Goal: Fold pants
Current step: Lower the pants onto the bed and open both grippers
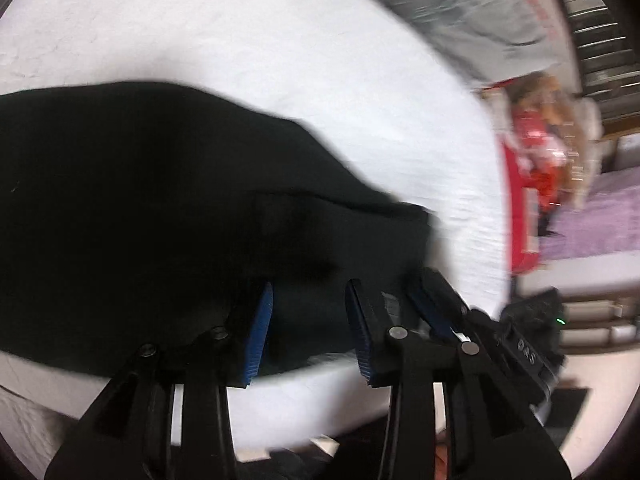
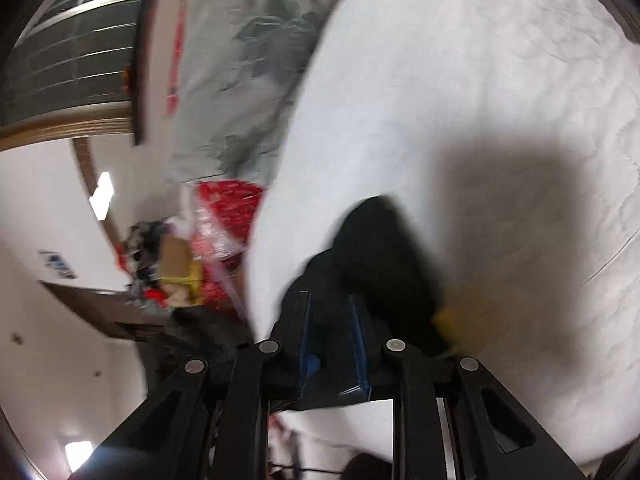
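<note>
Black pants (image 1: 160, 208) lie spread on the white bed (image 1: 280, 40), filling the left and middle of the left wrist view. My left gripper (image 1: 310, 300) has its blue-padded fingers apart, with black cloth between them at the near edge of the pants. The right gripper's fingers (image 1: 432, 300) show just to its right at the same edge. In the right wrist view my right gripper (image 2: 330, 312) holds a bunch of the black pants (image 2: 380, 248) between its blue pads, lifted above the white bed (image 2: 480, 80). Both views are blurred.
A grey patterned blanket (image 2: 248, 60) lies at the far end of the bed. Red bags and clutter (image 1: 536, 168) stand beside the bed edge. A dark shadow (image 2: 520, 200) falls on the sheet. A small yellow thing (image 2: 446, 318) shows by the held cloth.
</note>
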The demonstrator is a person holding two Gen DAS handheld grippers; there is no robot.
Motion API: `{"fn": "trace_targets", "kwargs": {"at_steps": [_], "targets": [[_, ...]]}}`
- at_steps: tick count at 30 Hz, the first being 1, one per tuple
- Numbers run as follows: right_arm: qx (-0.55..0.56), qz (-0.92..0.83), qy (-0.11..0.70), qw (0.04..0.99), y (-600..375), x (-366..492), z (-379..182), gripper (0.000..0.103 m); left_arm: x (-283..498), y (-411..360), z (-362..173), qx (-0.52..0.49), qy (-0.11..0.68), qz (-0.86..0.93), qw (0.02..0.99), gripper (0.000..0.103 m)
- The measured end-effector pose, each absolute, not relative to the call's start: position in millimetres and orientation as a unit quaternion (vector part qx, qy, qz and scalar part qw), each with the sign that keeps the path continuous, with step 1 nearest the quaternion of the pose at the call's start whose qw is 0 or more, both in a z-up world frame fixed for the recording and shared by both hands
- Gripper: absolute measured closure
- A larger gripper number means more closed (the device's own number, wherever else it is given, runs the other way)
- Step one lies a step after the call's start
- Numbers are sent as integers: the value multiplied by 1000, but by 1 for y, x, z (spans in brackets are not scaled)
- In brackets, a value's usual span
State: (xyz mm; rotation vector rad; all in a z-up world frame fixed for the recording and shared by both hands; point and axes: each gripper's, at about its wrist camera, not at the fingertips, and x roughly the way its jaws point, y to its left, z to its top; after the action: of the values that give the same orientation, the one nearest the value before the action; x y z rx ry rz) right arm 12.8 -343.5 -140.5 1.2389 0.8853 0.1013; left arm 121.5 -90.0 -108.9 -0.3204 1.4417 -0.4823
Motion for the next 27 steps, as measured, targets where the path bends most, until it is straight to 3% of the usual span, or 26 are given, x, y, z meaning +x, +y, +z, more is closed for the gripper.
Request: {"fn": "trace_targets", "kwargs": {"at_steps": [2, 3, 5, 11, 13, 17, 20, 21, 22, 24, 27], "targets": [[540, 31, 420, 729, -348, 12, -157, 103, 124, -87, -108, -159, 651, -219, 709, 68], [543, 35, 417, 728, -349, 11, -157, 103, 123, -85, -104, -166, 651, -222, 707, 68], [537, 38, 412, 735, -349, 11, -142, 93, 119, -79, -94, -168, 647, -238, 705, 68], [510, 86, 394, 760, -336, 34, -116, 76, 112, -78, -95, -213, 650, -279, 674, 65], [493, 82, 410, 763, -333, 45, -124, 76, 115, -86, -102, -189, 653, -260, 686, 65], [468, 63, 432, 768, -334, 51, -134, 85, 120, -90, -104, -181, 657, -237, 692, 65], [437, 78, 435, 783, -331, 38, -111, 72, 113, -85, -85, -168, 632, -239, 718, 65], [403, 79, 443, 797, -328, 31, -101, 69, 108, -84, -79, -147, 618, -231, 737, 60], [375, 76, 448, 808, -326, 25, -96, 63, 103, -85, -75, -118, 603, -212, 760, 47], [312, 69, 464, 826, -318, 14, -92, 59, 98, -89, -79, -77, 584, -185, 787, 34], [257, 46, 500, 826, -308, 11, -110, 62, 93, -113, -110, 32, 585, -140, 798, 30]]}}
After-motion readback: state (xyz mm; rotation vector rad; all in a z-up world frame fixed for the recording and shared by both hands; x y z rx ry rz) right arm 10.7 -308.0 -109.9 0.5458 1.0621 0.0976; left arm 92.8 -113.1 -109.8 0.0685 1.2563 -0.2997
